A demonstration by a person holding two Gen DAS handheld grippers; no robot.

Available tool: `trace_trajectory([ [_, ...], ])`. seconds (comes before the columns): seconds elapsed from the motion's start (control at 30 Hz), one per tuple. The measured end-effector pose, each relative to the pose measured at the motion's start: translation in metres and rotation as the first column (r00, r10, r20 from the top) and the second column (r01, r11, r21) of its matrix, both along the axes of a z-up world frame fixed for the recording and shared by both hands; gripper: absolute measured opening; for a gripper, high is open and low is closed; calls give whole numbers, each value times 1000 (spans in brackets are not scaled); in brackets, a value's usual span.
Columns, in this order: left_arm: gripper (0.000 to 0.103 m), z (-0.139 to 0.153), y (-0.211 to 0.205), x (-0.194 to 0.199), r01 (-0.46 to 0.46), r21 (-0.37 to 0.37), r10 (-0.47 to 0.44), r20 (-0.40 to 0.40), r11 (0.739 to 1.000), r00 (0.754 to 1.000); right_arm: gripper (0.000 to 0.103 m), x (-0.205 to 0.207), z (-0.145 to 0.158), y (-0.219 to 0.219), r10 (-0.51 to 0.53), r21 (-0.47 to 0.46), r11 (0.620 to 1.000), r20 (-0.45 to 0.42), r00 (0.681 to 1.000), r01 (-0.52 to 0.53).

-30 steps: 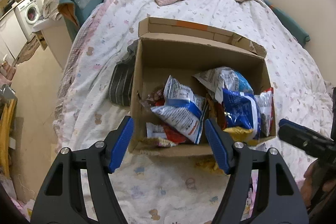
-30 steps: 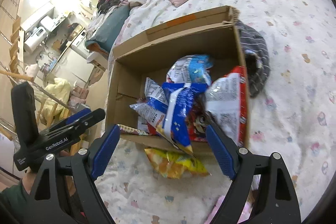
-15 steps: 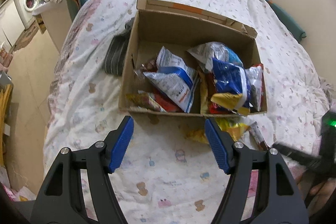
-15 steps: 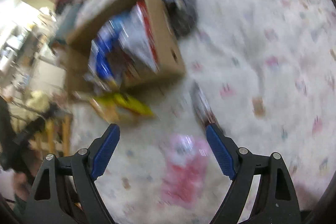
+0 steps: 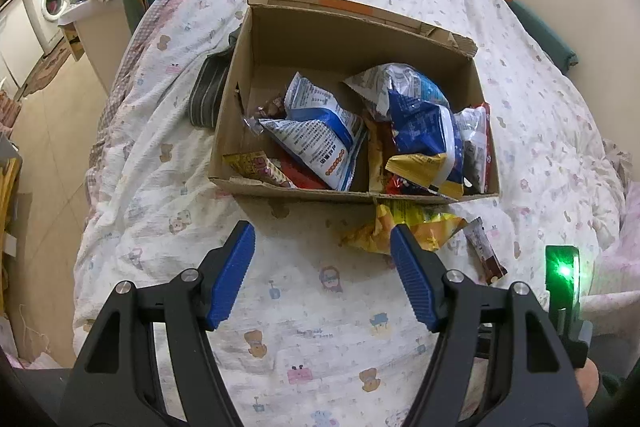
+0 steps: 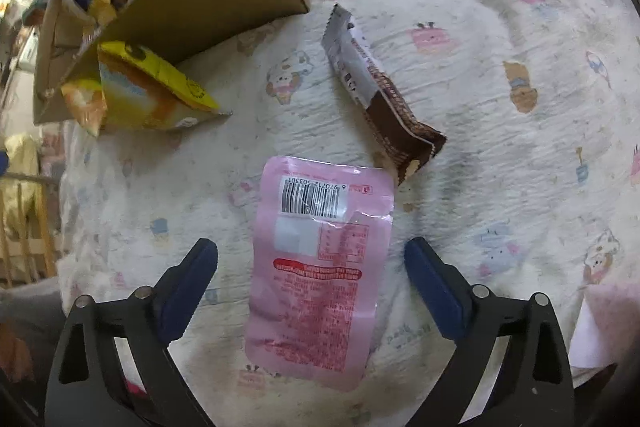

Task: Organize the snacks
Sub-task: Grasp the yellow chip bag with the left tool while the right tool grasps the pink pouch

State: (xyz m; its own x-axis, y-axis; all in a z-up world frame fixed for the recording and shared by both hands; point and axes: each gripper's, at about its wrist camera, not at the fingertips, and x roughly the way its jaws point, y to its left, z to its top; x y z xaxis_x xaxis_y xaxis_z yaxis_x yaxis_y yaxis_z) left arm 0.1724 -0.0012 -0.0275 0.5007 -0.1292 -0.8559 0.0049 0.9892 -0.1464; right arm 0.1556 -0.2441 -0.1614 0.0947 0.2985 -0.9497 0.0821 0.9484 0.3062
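My right gripper [image 6: 311,255] has swung away from the cardboard box [image 5: 280,183] in the last second. It was looking into the box; now it looks down at the bed sheet [image 6: 500,147] in front of the box. Its fingers are spread wide and hold nothing. A flat pink packet [image 6: 320,267] lies on the sheet between them. I think this packet is the next snack to pick up and put in the box.

My left gripper [image 5: 322,273] has pulled back a little from the box. Its fingers are wide apart too, with nothing in them.

The left view shows inside the box. Many snack bags are piled there, like a white and blue bag [image 5: 320,131]. It does not show the pink packet at all.

The right view shows the pink packet up close. A brown snack bar [image 6: 380,87] lies just past it, toward the box. A yellow bag [image 6: 148,91] lies against the box's front wall. The left view shows both of these too, but small.
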Motion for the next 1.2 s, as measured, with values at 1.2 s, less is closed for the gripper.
trace_trajectory([
  [1.2, 94, -91, -92, 44, 175, -2, -174, -118, 985, 978, 50, 0, 58, -43, -100, 247, 967, 154, 983, 59],
])
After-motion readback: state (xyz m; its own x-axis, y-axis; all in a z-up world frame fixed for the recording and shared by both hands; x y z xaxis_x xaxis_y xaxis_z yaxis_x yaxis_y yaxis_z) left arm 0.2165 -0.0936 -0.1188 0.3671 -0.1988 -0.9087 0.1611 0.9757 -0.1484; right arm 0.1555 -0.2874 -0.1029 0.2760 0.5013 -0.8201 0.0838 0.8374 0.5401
